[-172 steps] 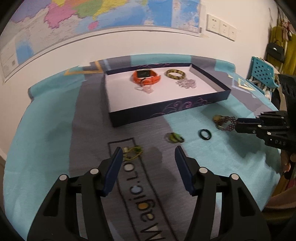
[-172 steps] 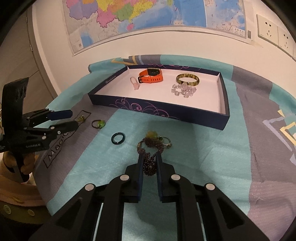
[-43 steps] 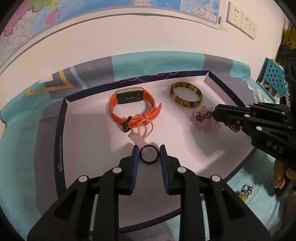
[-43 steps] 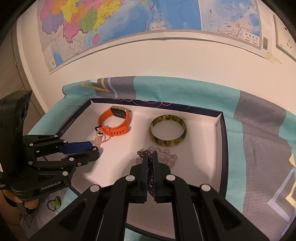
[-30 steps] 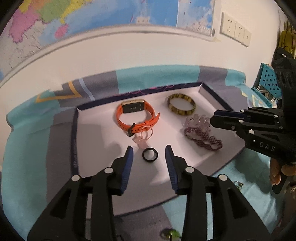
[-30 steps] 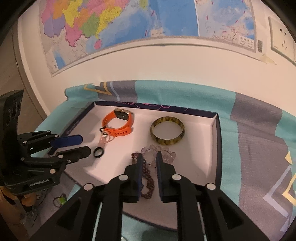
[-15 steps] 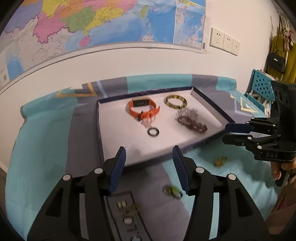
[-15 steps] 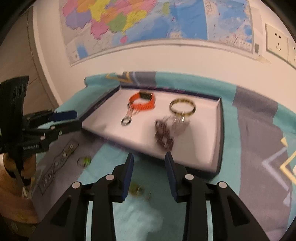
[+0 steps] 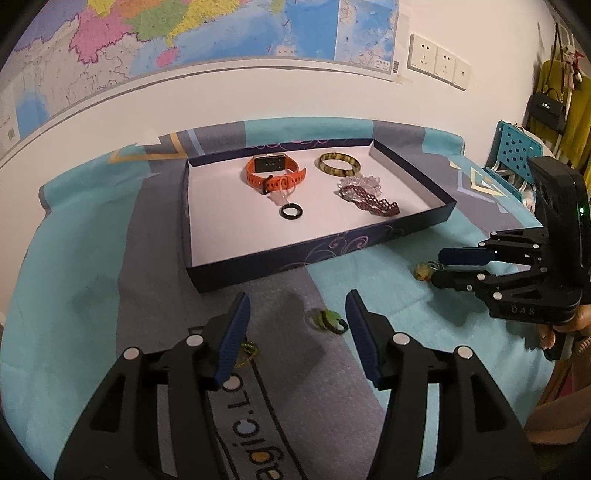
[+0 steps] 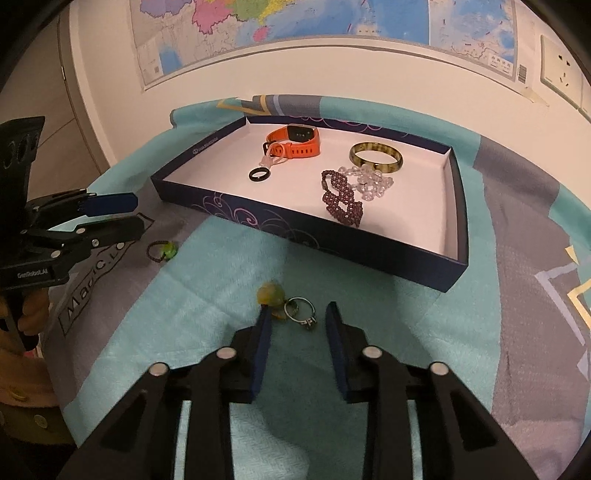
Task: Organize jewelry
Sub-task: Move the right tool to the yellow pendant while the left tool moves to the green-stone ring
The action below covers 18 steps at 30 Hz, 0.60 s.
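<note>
The navy tray (image 9: 314, 254) holds an orange watch (image 9: 275, 171), an amber bangle (image 9: 339, 166), clear beads (image 9: 360, 182), a purple beaded bracelet (image 9: 369, 201) and a black ring (image 9: 291, 211). In front of the tray my left gripper (image 9: 297, 299) hangs open over the cloth. A green ring (image 9: 328, 319) lies just ahead between its fingers, and a small yellow-green piece (image 9: 247, 349) lies by the left finger. My right gripper (image 10: 298, 314) has its jaws closing around a silver ring (image 10: 301, 310), which the pads do not touch. A yellow stone piece (image 10: 271, 291) lies by its left fingertip.
A teal and grey cloth (image 9: 92, 295) with printed lettering covers the table. The wall behind carries a map (image 9: 184, 33) and sockets (image 9: 436, 61). A blue perforated chair (image 9: 517, 147) stands at the right edge. A person's hand (image 9: 550, 332) holds the right gripper's handle.
Both grippers let go inside the tray, leaving the black ring and the purple bracelet there. They then drew back to the loose rings on the cloth in front.
</note>
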Tool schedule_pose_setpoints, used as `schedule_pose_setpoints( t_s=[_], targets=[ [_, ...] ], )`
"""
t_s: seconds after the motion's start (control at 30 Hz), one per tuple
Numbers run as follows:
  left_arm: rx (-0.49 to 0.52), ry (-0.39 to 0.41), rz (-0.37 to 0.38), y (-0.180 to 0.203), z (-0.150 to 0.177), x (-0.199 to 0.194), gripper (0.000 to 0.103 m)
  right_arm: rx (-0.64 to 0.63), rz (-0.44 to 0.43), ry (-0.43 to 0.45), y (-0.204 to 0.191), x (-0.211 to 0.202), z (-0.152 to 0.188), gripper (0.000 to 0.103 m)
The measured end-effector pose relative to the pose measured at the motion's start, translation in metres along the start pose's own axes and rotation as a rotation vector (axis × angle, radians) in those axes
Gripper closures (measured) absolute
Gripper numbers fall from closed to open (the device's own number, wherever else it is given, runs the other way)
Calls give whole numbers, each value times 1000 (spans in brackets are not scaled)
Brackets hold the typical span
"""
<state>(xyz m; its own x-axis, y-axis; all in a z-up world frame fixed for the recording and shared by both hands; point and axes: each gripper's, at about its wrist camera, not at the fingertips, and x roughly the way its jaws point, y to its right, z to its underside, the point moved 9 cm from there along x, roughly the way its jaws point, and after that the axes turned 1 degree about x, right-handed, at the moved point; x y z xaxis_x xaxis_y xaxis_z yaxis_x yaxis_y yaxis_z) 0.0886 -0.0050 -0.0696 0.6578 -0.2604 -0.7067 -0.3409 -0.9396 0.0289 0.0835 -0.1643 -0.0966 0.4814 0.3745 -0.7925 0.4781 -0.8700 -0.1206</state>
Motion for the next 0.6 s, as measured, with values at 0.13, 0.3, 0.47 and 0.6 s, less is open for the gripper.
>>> schedule_pose_setpoints(
  t_s=[0.13,0.3,0.47,0.6],
  targets=[
    [-1,-3,2,2,1,0,50,-6,-8,-3,-1,-1,1,96],
    [-2,-8,6,2,3,1,50,25,-14,13,3,-6,2,96],
    [3,-9,7,3,5,0,50,64,-8,43,11,-20,2,96],
    [18,-11,6,5,9,-1,50,48,49,11,19,-16,9,96]
  ],
)
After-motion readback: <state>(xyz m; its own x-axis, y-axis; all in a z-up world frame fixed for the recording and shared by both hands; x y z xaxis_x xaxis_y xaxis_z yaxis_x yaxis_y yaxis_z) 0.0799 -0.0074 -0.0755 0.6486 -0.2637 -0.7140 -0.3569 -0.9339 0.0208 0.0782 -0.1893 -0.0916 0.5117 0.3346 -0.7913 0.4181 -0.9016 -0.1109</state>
